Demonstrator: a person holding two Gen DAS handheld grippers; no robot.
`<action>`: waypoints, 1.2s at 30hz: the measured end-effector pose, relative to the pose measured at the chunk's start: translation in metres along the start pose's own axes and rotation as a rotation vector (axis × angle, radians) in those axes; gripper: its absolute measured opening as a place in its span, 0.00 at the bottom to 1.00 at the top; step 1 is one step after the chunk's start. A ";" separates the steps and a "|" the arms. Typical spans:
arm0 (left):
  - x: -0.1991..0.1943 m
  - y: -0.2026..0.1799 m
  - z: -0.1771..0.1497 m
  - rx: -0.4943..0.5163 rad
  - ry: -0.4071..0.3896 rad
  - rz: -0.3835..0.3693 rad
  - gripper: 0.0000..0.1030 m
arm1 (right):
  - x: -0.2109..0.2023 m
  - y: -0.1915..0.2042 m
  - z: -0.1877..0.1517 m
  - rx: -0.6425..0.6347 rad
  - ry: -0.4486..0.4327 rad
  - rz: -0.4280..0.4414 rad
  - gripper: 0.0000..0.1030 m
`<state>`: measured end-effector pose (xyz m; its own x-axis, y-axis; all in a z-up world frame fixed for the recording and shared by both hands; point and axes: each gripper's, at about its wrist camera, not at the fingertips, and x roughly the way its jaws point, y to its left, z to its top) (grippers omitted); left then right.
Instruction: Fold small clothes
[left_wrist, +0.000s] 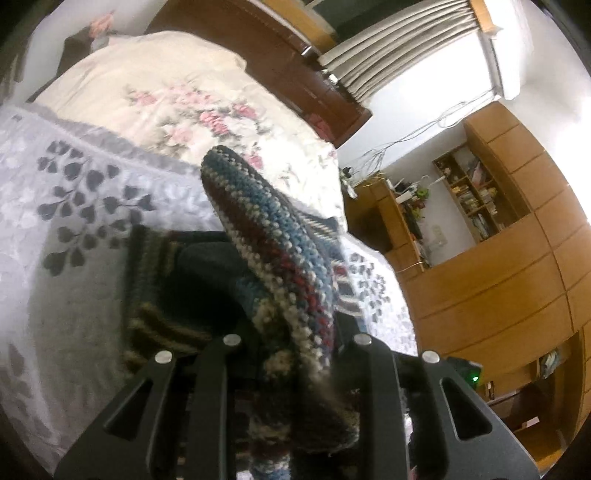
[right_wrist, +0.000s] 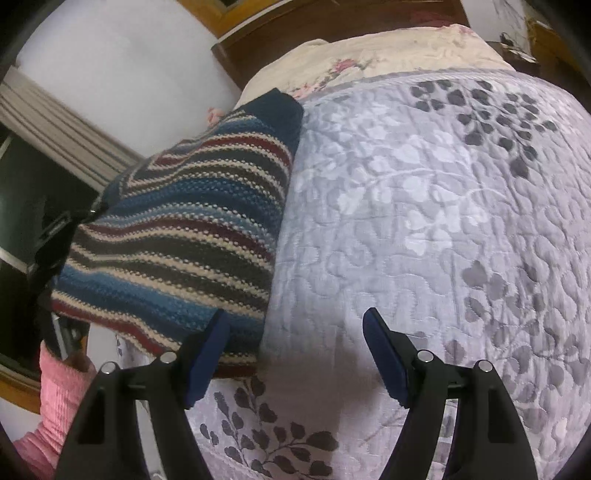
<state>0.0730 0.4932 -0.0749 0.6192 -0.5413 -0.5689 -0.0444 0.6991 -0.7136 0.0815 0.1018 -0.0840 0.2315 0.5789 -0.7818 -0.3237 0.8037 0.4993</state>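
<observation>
Left gripper (left_wrist: 291, 373) clamps a striped knit sweater (right_wrist: 177, 229) lifted above the grey quilt (right_wrist: 424, 229) — right gripper (right_wrist: 295, 354) gapes empty beside it.
Risk: heavy knit sags from its single pinch — folds could slump crooked onto the quilt.

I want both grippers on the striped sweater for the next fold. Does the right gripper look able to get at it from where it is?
Probably yes. The right gripper is open and empty over the quilt, and the striped sweater, held up by the left gripper, hangs just beside its left finger with nothing between them.
</observation>
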 end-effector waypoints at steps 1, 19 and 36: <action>0.000 0.006 0.001 -0.005 0.006 0.005 0.21 | 0.002 0.003 0.001 -0.006 0.003 0.002 0.73; 0.007 0.091 -0.023 -0.058 0.090 0.123 0.33 | 0.081 0.051 0.003 -0.091 0.143 -0.026 0.76; -0.037 0.036 -0.101 0.027 0.091 0.176 0.41 | 0.083 0.069 -0.004 -0.116 0.136 -0.036 0.78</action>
<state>-0.0310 0.4911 -0.1210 0.5302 -0.4486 -0.7194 -0.1239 0.7984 -0.5893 0.0751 0.2046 -0.1160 0.1216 0.5199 -0.8455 -0.4228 0.7978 0.4297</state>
